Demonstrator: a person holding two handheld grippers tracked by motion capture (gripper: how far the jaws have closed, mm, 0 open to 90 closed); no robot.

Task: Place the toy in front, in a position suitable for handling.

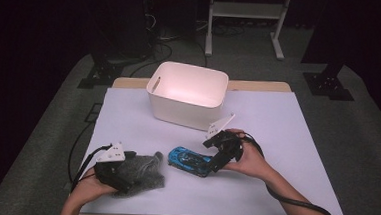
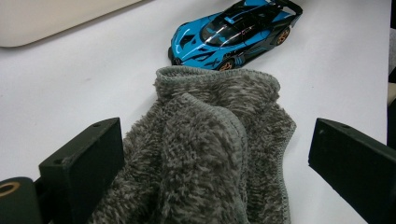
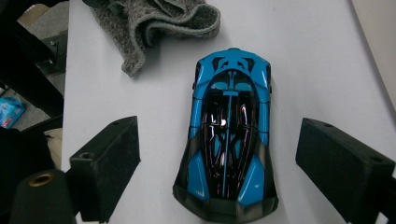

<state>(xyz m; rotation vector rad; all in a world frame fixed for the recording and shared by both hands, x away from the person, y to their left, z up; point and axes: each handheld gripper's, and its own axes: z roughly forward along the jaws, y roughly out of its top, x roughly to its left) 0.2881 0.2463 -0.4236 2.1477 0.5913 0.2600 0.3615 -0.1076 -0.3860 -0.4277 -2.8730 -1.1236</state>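
Nearest the person, at the table's front left, the left gripper (image 1: 117,170) hangs over a crumpled grey fleece cloth (image 1: 142,172), its jaws spread wide with the bunched fabric lying between them and touching neither. The cloth looks soft, light and limp — it should squash under the pads and trail if lifted, so a bite across the thick folded ridge in the middle seems the surest hold. Just to its right on the white table (image 1: 286,143) sits the blue toy car (image 1: 190,161), nose close to the cloth's edge but apart from it. The right gripper (image 1: 215,161) is lined up over the car's tail, jaws open on either side of the body with clear gaps, not yet touching. The car appears rigid, glossy and likely slippery on its black canopy, with thin parts such as the rear wing that could be delicate; it may also roll on its wheels. Taking it across the flanks at mid-body, low on the sides between the wheels, seems safer than pinching the roof or wing. Nothing lies between either gripper and its object — the only crowding is the cloth so near the car's nose. Farther back, in the middle of the table, stands an open white bin (image 1: 155,83), well apart from both.
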